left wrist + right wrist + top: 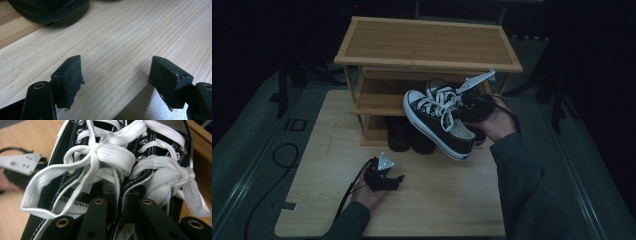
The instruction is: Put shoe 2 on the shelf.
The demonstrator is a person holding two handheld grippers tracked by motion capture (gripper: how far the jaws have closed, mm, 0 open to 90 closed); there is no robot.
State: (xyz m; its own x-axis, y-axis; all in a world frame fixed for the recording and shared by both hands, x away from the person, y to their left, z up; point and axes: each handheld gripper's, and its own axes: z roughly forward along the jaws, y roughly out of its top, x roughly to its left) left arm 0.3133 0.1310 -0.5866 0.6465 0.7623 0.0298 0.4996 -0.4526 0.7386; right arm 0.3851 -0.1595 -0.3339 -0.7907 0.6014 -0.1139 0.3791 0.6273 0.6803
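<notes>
High view, nearest first: the left hand (371,195) rests low on the pale wood-grain tabletop (437,200), holding the left gripper (398,179) level; in the left gripper view its jaws stand spread with bare wood between them. No brand or writing can be read anywhere. Farther in, the right hand (497,122), forearm in a grey sleeve, holds the right gripper (464,107) raised above the tabletop. Its jaws pinch the inner collars of a pair of black sneakers (439,120) with white laces, held in the air in front of a bamboo shoe rack (427,45). Dark shoes (409,135) stand on the rack's bottom shelf. Beyond, the room is dark.
</notes>
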